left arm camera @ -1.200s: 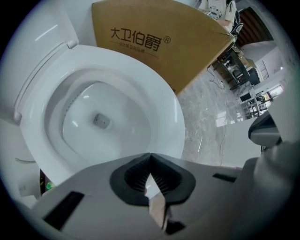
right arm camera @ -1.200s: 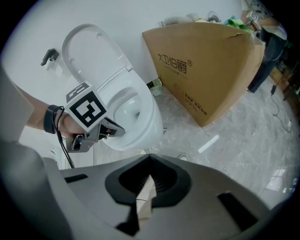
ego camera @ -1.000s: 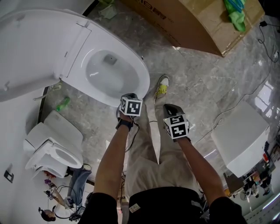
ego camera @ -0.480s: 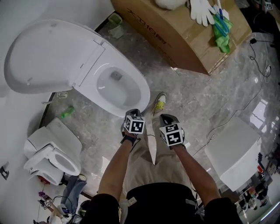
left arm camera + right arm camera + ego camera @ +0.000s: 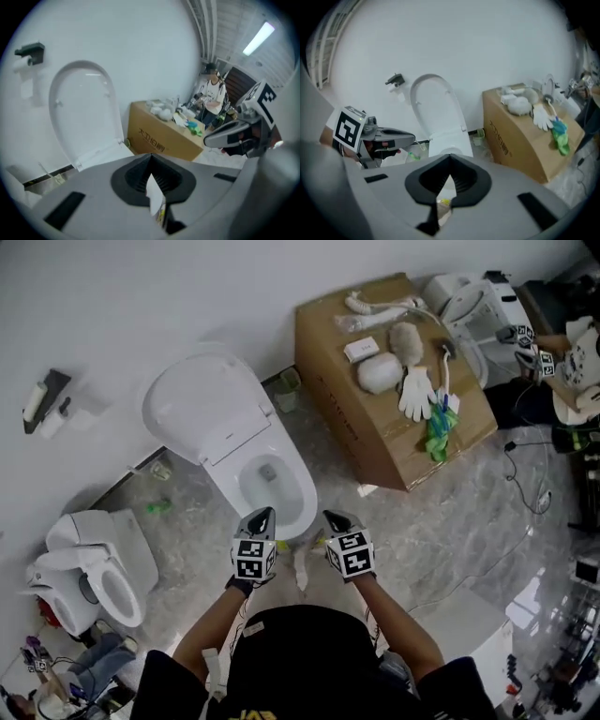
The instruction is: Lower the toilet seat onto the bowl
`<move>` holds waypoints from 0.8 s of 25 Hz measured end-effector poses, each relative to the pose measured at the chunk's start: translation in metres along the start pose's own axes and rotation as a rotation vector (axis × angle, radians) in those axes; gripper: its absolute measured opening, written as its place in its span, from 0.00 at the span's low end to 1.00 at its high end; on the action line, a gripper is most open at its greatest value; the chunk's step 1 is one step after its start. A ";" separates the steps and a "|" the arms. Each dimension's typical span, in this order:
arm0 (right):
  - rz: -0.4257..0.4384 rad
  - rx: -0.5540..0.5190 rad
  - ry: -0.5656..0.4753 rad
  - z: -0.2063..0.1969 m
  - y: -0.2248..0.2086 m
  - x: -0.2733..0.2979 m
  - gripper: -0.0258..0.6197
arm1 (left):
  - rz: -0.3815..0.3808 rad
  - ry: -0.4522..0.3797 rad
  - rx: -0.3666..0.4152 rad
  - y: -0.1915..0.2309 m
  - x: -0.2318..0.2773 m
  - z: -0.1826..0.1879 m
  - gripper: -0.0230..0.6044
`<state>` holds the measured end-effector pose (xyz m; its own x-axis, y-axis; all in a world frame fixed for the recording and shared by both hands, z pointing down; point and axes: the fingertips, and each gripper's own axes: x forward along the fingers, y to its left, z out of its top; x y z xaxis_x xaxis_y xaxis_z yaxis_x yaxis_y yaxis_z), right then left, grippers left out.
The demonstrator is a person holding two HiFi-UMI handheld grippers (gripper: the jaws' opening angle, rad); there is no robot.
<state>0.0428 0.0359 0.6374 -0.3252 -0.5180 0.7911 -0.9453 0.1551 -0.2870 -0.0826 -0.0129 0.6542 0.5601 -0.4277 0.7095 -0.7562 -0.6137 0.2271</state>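
The white toilet stands against the wall with its seat and lid raised upright above the open bowl. In the head view both grippers hover side by side in front of the bowl's front rim, touching nothing. My left gripper is shut and empty, just before the rim's left side. My right gripper is shut and empty, a little right of the bowl. The raised seat and lid fill the left of the left gripper view, beyond the closed jaws. The right gripper view shows the same raised lid past its closed jaws.
A large cardboard box with gloves, a brush and small items stands right of the toilet. A second, smaller toilet sits at the left. A green bottle lies on the floor. Another person is at the far right. Cables cross the marble floor.
The head view has swung up and back, so the toilet looks smaller and farther, with wall and box now visible. Both grippers drew closer together and stayed shut.
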 end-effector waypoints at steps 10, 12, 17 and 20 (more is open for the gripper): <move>0.082 -0.261 -0.277 0.152 0.067 -0.099 0.03 | 0.135 -0.444 -0.054 0.008 -0.156 0.159 0.05; 0.107 -0.294 -0.326 0.171 0.079 -0.112 0.03 | 0.160 -0.506 -0.015 0.008 -0.174 0.181 0.05; 0.136 -0.328 -0.387 0.191 0.089 -0.133 0.03 | 0.233 -0.607 0.006 0.006 -0.210 0.207 0.05; 0.163 -0.327 -0.428 0.199 0.102 -0.136 0.03 | 0.247 -0.606 -0.002 0.008 -0.221 0.202 0.05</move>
<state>-0.0044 -0.0451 0.3927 -0.4931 -0.7498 0.4413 -0.8644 0.4796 -0.1511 -0.1442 -0.0574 0.3644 0.4612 -0.8545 0.2392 -0.8872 -0.4488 0.1071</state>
